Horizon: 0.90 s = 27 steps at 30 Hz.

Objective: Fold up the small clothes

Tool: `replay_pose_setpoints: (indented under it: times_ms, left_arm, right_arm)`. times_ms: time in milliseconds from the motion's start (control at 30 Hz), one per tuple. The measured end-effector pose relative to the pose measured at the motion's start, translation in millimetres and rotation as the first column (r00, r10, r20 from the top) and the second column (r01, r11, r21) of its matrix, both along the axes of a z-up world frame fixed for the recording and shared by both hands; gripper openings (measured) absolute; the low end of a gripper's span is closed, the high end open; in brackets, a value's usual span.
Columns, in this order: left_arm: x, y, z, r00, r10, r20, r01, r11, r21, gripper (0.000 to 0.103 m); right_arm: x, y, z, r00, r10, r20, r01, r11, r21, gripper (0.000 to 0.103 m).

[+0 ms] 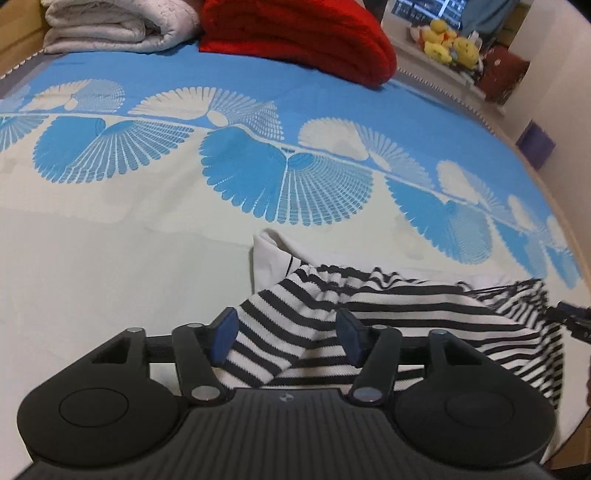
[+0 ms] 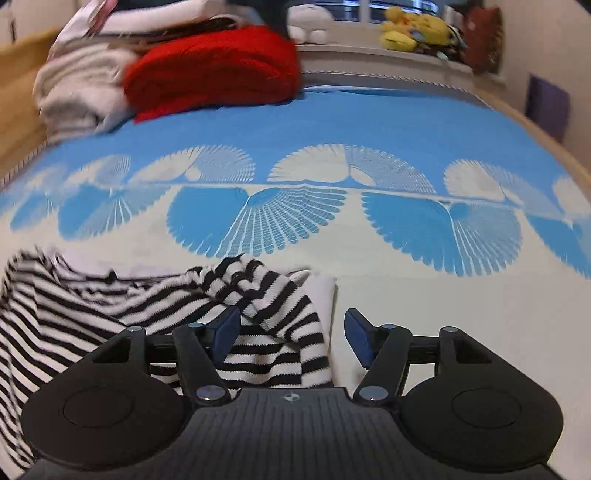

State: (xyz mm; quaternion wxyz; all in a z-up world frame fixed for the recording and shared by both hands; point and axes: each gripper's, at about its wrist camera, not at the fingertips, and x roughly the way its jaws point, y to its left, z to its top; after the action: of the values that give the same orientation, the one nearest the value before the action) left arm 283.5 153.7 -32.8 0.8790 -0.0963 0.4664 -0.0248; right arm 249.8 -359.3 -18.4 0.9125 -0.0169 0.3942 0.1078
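Note:
A small black-and-white striped garment (image 1: 406,306) lies rumpled on the bed's pale near part. In the left wrist view my left gripper (image 1: 286,338) is open, its blue pads either side of a striped corner of the garment. A white inner part (image 1: 269,258) sticks out behind it. In the right wrist view the same garment (image 2: 110,306) spreads to the left. My right gripper (image 2: 291,338) is open over the garment's right end, left pad on the stripes, right pad over bare sheet.
The bed cover (image 1: 258,92) is blue with white fan patterns. A red folded blanket (image 1: 295,40) and a grey-white folded quilt (image 1: 114,26) sit at the far end. Yellow plush toys (image 1: 448,40) stand on a ledge beyond. The bed's right edge (image 1: 569,221) curves near.

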Motion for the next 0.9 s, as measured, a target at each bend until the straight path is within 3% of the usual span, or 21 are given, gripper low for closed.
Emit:
replay_pose_setpoints:
  times_ms: [200, 267, 300, 333, 367, 467, 533, 600, 633, 733, 767, 833, 900]
  left_arm:
    - [24.9, -19.0, -22.6, 0.997, -0.022, -0.073, 0.03, 0.994, 0.106, 0.066]
    - [31.1, -21.6, -26.6, 0.997, -0.031, -0.077, 0.04, 0.992, 0.121, 0.061]
    - [34.0, -22.5, -28.3, 0.996, -0.041, -0.079, 0.051, 0.991, 0.125, 0.037]
    - [37.1, -22.9, -28.8, 0.995, -0.051, -0.083, 0.061, 0.99, 0.128, 0.016]
    - [40.2, -22.4, -28.2, 0.995, -0.055, -0.083, 0.066, 0.989, 0.13, 0.003]
    - [45.7, -2.4, -7.3, 0.999, 0.039, 0.022, -0.04, 0.998, 0.045, 0.003]
    - [46.6, 11.5, 7.6, 0.987, 0.11, 0.118, -0.105, 0.993, -0.053, 0.003]
    - [51.4, 3.9, 9.9, 0.981, 0.097, 0.167, -0.095, 0.995, -0.016, 0.003]
    - [56.8, -3.6, 2.4, 0.988, 0.073, 0.137, -0.078, 0.996, 0.036, 0.003]
    - [74.9, -12.6, -38.8, 0.996, 0.05, -0.075, -0.044, 0.996, 0.081, 0.003]
    - [77.0, -12.2, -44.9, 0.994, 0.059, -0.097, -0.051, 0.996, 0.077, 0.003]
    - [75.1, -8.9, -33.8, 0.997, 0.069, -0.02, -0.067, 0.996, 0.06, 0.003]
    - [70.1, -1.9, -16.0, 0.992, 0.088, 0.085, -0.089, 0.996, 0.011, 0.003]
  right_arm:
    - [17.2, 24.4, -6.9, 0.998, 0.056, 0.007, -0.055, 0.992, -0.115, 0.063]
    - [24.0, 31.5, -9.7, 0.997, 0.079, 0.005, -0.078, 0.985, -0.151, 0.057]
    - [27.2, 34.6, -10.8, 0.995, 0.098, 0.004, -0.096, 0.982, -0.161, 0.044]
    - [31.3, 37.4, -11.4, 0.993, 0.115, 0.0, -0.114, 0.981, -0.159, 0.023]
    - [35.8, 38.5, -11.7, 0.992, 0.126, -0.007, -0.125, 0.981, -0.145, 0.008]
    - [49.1, 34.2, 1.9, 0.995, 0.09, 0.035, -0.087, 0.992, -0.09, 0.003]
    - [56.3, 16.7, 26.3, 0.993, -0.01, 0.121, 0.004, 0.998, 0.055, 0.003]
    - [62.3, 3.8, 38.4, 0.98, -0.103, 0.169, 0.073, 0.982, 0.176, 0.003]
    - [66.4, 5.7, 36.8, 0.978, -0.122, 0.172, 0.092, 0.981, 0.171, 0.003]
    - [85.3, 24.4, 9.0, 0.99, -0.117, 0.076, 0.115, 0.993, 0.032, 0.003]
    - [92.6, 26.8, -4.4, 0.992, -0.126, 0.01, 0.126, 0.992, 0.002, 0.003]
    - [103.4, 25.6, -27.8, 0.981, -0.157, -0.116, 0.157, 0.988, -0.009, 0.003]
    - [105.7, 20.9, -27.1, 0.973, -0.196, -0.12, 0.2, 0.979, 0.025, 0.003]
